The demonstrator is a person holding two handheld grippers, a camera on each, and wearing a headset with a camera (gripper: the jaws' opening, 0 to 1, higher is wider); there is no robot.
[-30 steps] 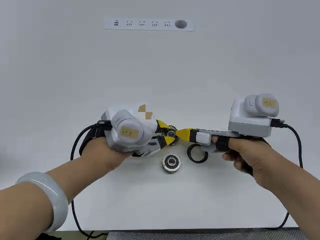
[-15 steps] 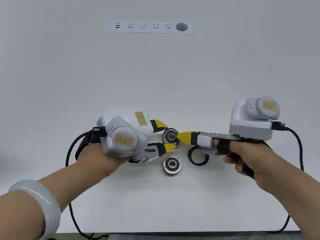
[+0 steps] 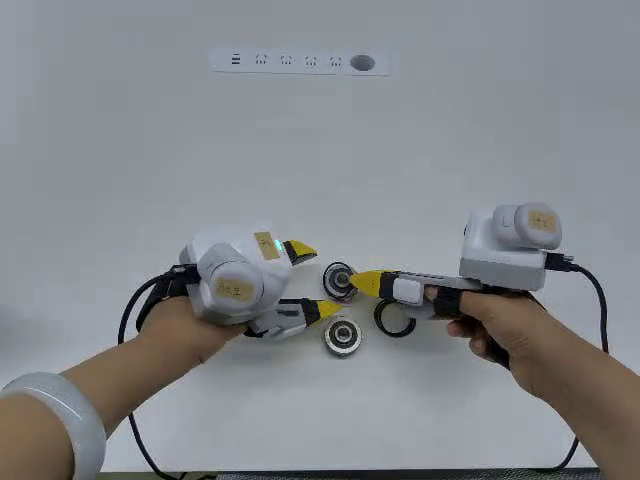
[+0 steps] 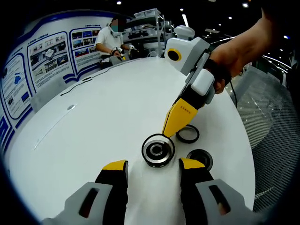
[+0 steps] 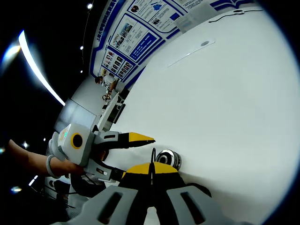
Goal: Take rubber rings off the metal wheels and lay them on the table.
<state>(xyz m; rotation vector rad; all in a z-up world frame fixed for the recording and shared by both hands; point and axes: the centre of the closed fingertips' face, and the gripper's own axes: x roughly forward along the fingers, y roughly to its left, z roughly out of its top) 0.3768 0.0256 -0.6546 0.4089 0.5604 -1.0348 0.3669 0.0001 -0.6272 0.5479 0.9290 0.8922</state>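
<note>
White table (image 3: 450,150): left gripper (image 3: 312,278) jaws spread astride upright wheel (image 3: 338,279), right gripper (image 3: 362,283) jaws closed at its rim; unclamped, I risk rolling.

A showroom-like lab: blue poster boards (image 4: 44,54), equipment racks (image 4: 151,24), a white table (image 4: 108,105).

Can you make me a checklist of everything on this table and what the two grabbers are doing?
surface: white table, looks clean
job's things: wheel between the grippers; second wheel nearer the person; loose ring lying flat on the table
clutter: nothing seen
grippers: left gripper open, jaws either side of the wheel; right gripper shut, tip at that wheel's rim
cables: black cable behind the left gripper, another behind the right
surroundings: power strip far across the table; posters and a person beyond it
</note>
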